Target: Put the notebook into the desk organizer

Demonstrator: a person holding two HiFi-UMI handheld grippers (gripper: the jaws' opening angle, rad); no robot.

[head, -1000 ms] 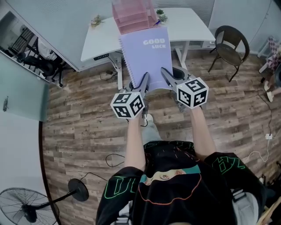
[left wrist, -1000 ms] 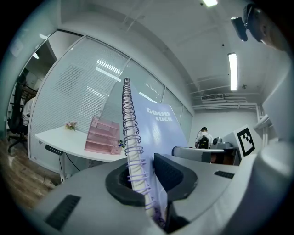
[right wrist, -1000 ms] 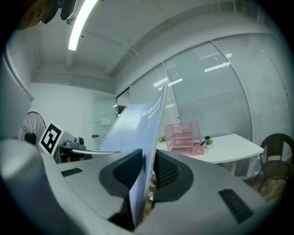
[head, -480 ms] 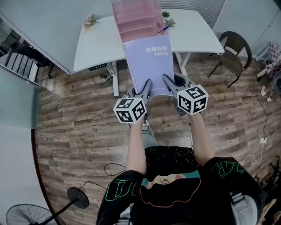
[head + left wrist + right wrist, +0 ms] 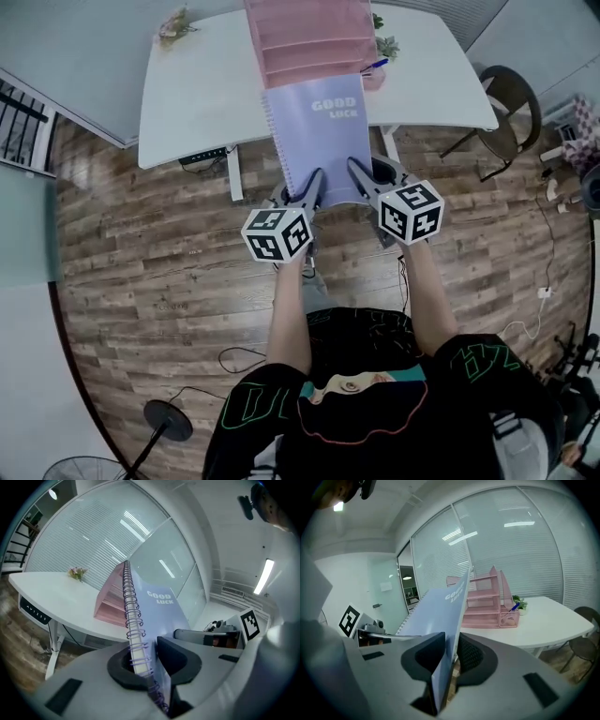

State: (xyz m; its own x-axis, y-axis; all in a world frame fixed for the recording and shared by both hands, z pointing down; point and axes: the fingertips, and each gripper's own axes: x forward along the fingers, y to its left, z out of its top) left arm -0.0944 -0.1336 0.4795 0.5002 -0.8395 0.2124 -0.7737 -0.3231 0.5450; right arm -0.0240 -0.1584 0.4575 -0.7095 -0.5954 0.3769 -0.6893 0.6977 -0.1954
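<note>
A lilac spiral notebook [image 5: 319, 136] printed "GOOD LUCK" is held flat in the air by both grippers. My left gripper [image 5: 314, 183] is shut on its near corner by the spiral binding [image 5: 133, 630]. My right gripper [image 5: 356, 176] is shut on the other near corner of the notebook [image 5: 445, 634]. The pink desk organizer [image 5: 309, 42] with stacked shelves stands on the white desk [image 5: 202, 94], just beyond the notebook's far edge. In the right gripper view the organizer [image 5: 487, 604] shows behind the notebook; in the left gripper view the organizer [image 5: 110, 604] shows left of the spiral.
A blue pen [image 5: 373, 66] stands in the organizer's side cup. Small potted plants [image 5: 173, 23] sit on the desk at the left and right [image 5: 386, 45]. A dark chair [image 5: 506, 103] stands right of the desk. A fan base [image 5: 169, 422] and cables lie on the wood floor.
The desk and organizer have drawn nearer and slid down in the head view as the person moves forward. The notebook stays gripped the same way in both grippers.
</note>
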